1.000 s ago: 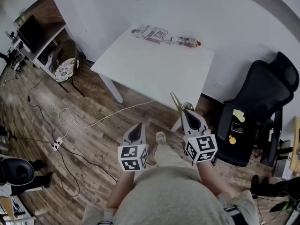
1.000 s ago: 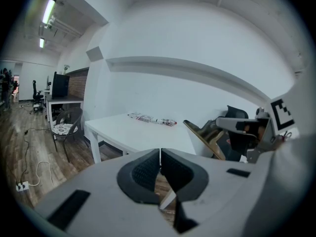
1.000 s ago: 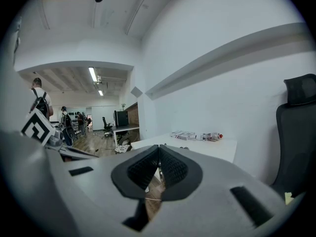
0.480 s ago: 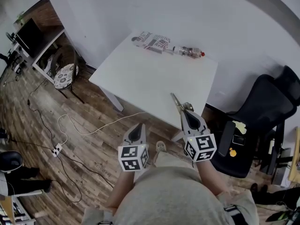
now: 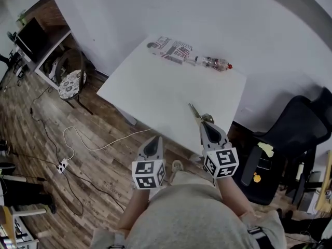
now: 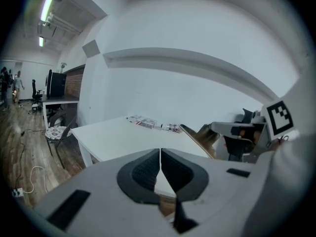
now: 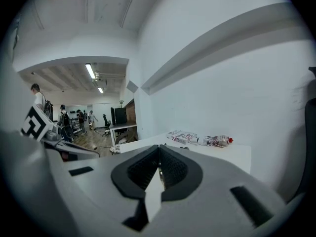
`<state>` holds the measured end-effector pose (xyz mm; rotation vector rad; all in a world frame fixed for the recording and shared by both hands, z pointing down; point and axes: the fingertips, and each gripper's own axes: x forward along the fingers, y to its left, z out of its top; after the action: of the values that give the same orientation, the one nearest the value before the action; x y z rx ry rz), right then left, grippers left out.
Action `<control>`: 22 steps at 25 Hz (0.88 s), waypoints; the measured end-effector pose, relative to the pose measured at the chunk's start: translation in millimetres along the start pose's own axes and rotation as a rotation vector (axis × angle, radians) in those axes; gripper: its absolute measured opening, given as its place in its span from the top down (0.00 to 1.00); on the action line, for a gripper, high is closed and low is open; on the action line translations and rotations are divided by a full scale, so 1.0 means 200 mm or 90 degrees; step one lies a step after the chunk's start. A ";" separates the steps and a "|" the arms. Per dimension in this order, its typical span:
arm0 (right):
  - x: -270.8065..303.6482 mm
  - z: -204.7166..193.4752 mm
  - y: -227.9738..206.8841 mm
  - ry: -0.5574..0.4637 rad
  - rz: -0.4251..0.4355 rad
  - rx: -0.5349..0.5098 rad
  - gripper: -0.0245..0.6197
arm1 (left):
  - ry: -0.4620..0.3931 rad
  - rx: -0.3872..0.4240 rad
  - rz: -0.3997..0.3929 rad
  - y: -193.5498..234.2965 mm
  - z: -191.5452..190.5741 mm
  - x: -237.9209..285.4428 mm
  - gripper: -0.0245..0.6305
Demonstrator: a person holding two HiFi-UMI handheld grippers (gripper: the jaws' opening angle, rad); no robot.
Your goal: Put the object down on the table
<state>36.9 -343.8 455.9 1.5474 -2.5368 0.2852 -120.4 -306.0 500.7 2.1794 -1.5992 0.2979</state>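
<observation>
Slender golden object (image 5: pixel 195 111): held in the air, projecting up and to the left from the tips of the right hand-held gripper (image 5: pixel 206 123), just right of centre in the head view. Its nature cannot be fixed; it reads as a thin, pointed metal piece. In the right gripper view the pads are pressed together with a thin sliver between them, so this hand-held gripper is clamped on the object.

Change noted: over the last second the table (image 5: pixel 155 82) has drawn closer in the head view. The object's tip now shows against the white top near its lower right edge, where a second ago it sat at the table's lower edge near the wooden floor (image 5: pixel 88 154). The office chair (image 5: pixel 290 134) has slid toward the right of the frame. Judgement: the person is approaching the table; the object is not yet set down and does not touch the top.

Left hand-held gripper (image 5: pixel 154 141): lower centre, over the floor, jaws together on nothing.

Far edge of the table, upper centre: a printed packet (image 5: pixel 171 48) and a bottle (image 5: pixel 215 63), well apart from the object.
</observation>
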 end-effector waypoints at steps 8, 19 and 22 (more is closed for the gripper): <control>0.19 -0.04 -0.08 0.024 0.011 0.006 0.95 | 0.011 -0.005 0.009 0.06 0.04 0.16 0.95; 0.43 -0.17 -0.20 0.070 0.013 0.014 0.95 | 0.031 -0.008 0.016 0.14 0.05 0.33 0.95; 0.49 -0.21 -0.23 0.086 0.011 0.014 0.95 | 0.035 -0.008 0.020 0.16 0.06 0.36 0.95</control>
<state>34.1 -438.2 523.1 1.4605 -2.4523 0.4072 -128.5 -381.7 525.4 2.1205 -1.6018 0.3521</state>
